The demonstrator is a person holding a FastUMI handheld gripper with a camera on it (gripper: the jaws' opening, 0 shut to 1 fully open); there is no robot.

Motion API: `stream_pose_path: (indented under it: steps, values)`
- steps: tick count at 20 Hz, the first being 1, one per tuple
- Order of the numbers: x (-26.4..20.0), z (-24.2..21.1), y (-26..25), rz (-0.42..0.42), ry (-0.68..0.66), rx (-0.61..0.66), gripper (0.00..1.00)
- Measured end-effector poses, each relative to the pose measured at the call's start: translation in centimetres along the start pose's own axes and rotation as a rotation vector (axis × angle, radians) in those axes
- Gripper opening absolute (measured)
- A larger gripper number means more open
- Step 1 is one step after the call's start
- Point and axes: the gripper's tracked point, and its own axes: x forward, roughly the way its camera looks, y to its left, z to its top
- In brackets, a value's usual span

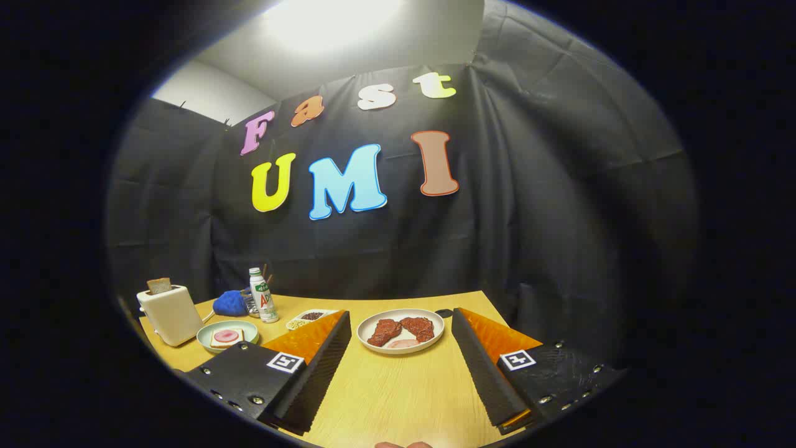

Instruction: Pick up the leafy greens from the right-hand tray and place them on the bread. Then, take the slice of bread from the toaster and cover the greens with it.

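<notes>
While the hand-held gripper [401,348] gapes wide and empty over smooth wood-grain table [398,398], a round glossy plate [401,331] sits between its ridged fingers

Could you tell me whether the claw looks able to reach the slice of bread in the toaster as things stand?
Probably yes: the claw is open and empty, and the bread slice stands proud of the toaster, off beyond its left finger, with nothing above it.

The small dish [309,318] beyond the left finger is partly hidden by it; its contents are too small to tell.
</notes>
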Motion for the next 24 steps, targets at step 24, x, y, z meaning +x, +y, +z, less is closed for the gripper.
stream_pose_path:
  steps: [24]
  values:
    - [-0.4, -12.1, 16.5, 0.322, 0.311, -0.111, 0.99]
